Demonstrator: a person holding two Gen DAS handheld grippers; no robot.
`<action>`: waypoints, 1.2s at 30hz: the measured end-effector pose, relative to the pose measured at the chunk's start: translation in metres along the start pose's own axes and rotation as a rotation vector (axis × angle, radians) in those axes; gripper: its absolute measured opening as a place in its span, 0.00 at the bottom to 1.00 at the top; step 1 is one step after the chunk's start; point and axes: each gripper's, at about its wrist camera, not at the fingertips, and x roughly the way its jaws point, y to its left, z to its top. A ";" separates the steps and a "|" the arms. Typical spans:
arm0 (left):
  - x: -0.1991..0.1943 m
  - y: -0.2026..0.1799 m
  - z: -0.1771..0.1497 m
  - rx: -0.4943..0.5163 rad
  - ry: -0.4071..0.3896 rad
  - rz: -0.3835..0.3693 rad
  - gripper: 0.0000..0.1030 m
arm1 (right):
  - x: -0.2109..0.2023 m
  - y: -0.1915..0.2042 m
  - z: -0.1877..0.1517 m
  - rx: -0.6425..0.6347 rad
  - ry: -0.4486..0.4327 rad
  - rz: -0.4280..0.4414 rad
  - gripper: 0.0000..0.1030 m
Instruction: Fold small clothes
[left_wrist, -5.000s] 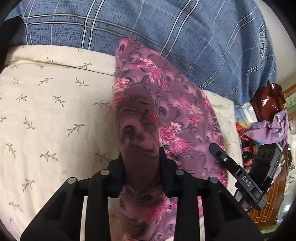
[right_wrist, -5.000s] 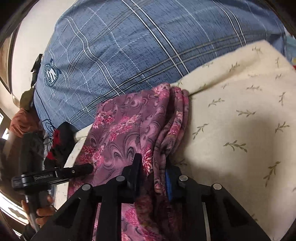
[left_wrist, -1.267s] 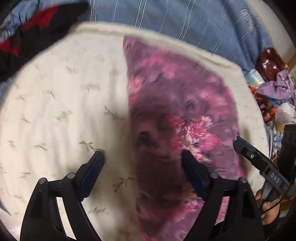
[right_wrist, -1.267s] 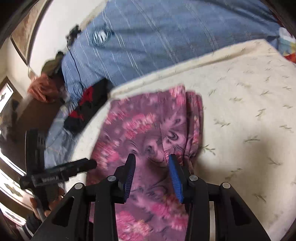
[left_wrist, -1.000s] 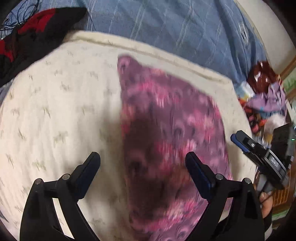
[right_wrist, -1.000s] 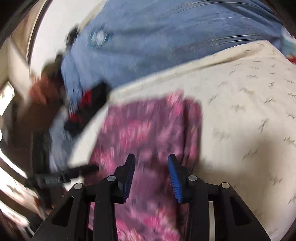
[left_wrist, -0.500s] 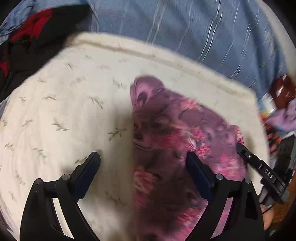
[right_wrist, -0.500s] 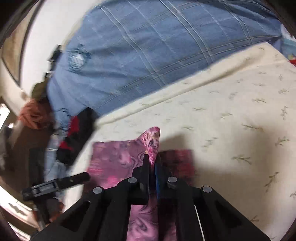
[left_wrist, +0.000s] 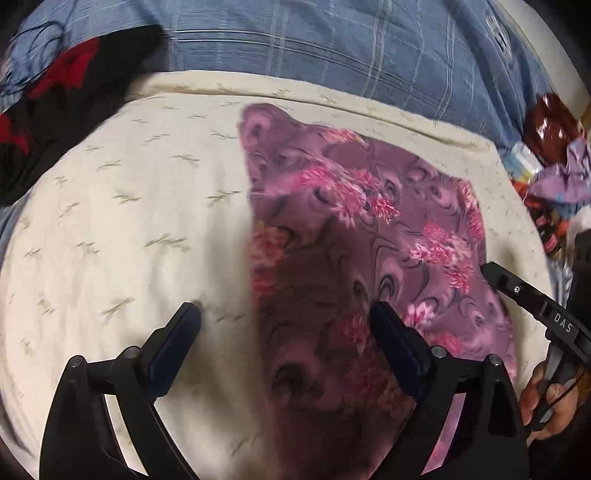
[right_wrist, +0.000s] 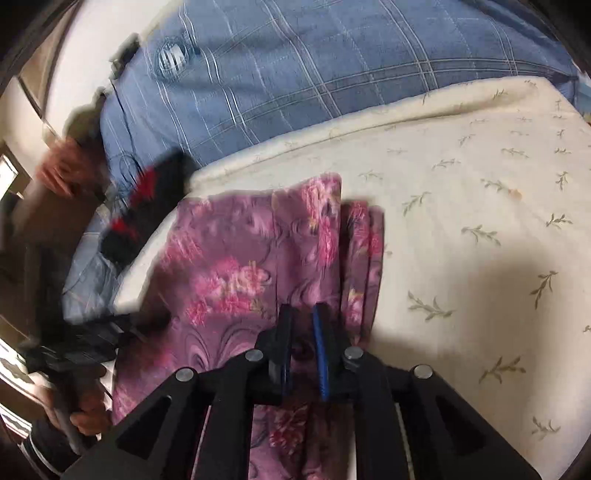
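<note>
**Fold may spring open**

Cloth (left_wrist: 369, 240) lies folded on the cream pad (left_wrist: 129, 221). Your left gripper (left_wrist: 284, 332) gapes wide, empty. Right gripper (right_wrist: 303, 325) has just been opening, jaws slightly parted; blur hides any pinch. Snagged fabric drags the stacked edges.

We count 1 purple floral garment (left_wrist: 369, 221) lying folded on 1 cream blanket with a leaf print (left_wrist: 129, 206); from the right wrist view we make out 3 layered edges along the garment's right side. Behind the blanket we see 1 blue plaid cover (left_wrist: 332, 44) and 1 black and red cloth (left_wrist: 55, 103). At the far right of the left wrist view we see 1 heap of mixed things (left_wrist: 554, 166), too jumbled for us to count its parts. We count 2 grippers, the left gripper (left_wrist: 284, 317) and the right gripper (right_wrist: 303, 314), each with 2 fingers, and 2 hands holding them: 1 right hand (left_wrist: 546, 391) and 1 left hand (right_wrist: 85, 413).
</note>
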 end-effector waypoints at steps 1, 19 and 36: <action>-0.008 0.006 -0.001 -0.014 -0.005 -0.021 0.92 | -0.008 -0.002 0.001 0.030 0.001 0.002 0.16; -0.025 -0.007 -0.055 -0.020 0.048 -0.081 0.88 | -0.024 -0.001 -0.045 0.014 0.014 -0.016 0.39; -0.098 -0.013 -0.145 0.107 -0.071 0.185 0.90 | -0.103 0.070 -0.107 -0.222 0.122 -0.512 0.92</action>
